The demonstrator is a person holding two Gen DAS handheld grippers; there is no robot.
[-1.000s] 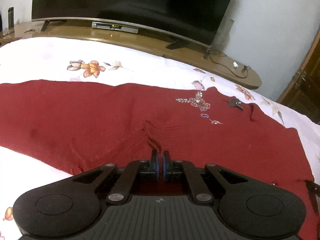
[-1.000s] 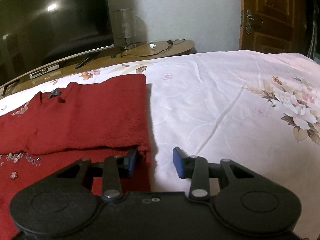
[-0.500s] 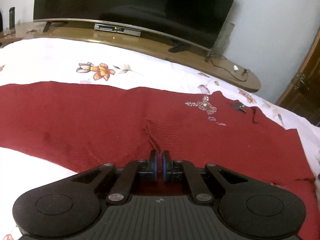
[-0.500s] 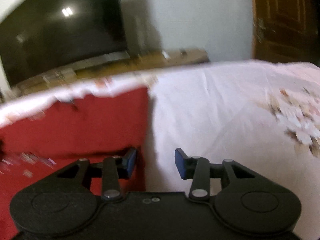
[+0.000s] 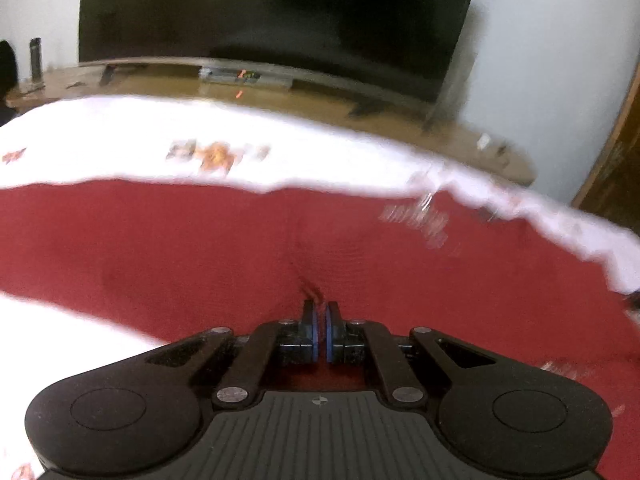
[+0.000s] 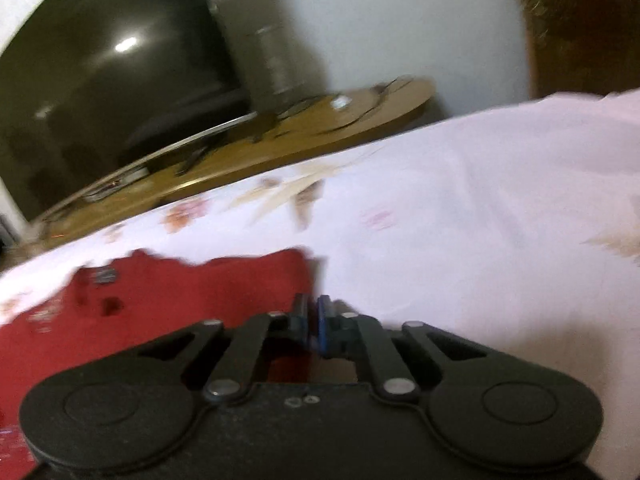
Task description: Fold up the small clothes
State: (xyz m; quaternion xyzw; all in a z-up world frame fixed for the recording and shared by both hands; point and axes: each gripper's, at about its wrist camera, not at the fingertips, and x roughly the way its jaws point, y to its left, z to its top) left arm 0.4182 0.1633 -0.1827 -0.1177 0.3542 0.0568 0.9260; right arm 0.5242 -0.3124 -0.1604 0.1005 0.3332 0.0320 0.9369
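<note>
With our left gripper (image 5: 320, 314) pinching the red garment (image 5: 200, 248) mid-hem and our right gripper (image 6: 313, 312) clamped on its corner, we should lift evenly, keeping cloth taut.

Our two handheld grippers, matte black with blue pads

Our left gripper (image 5: 319, 316) shows a ribbed grey-black deck with a small round crosshair mark, two round housings either side of it, and silver screws on the four link arms; our right gripper (image 6: 313, 312) has the same build, but a plain deck with two small holes near its front edge.
</note>
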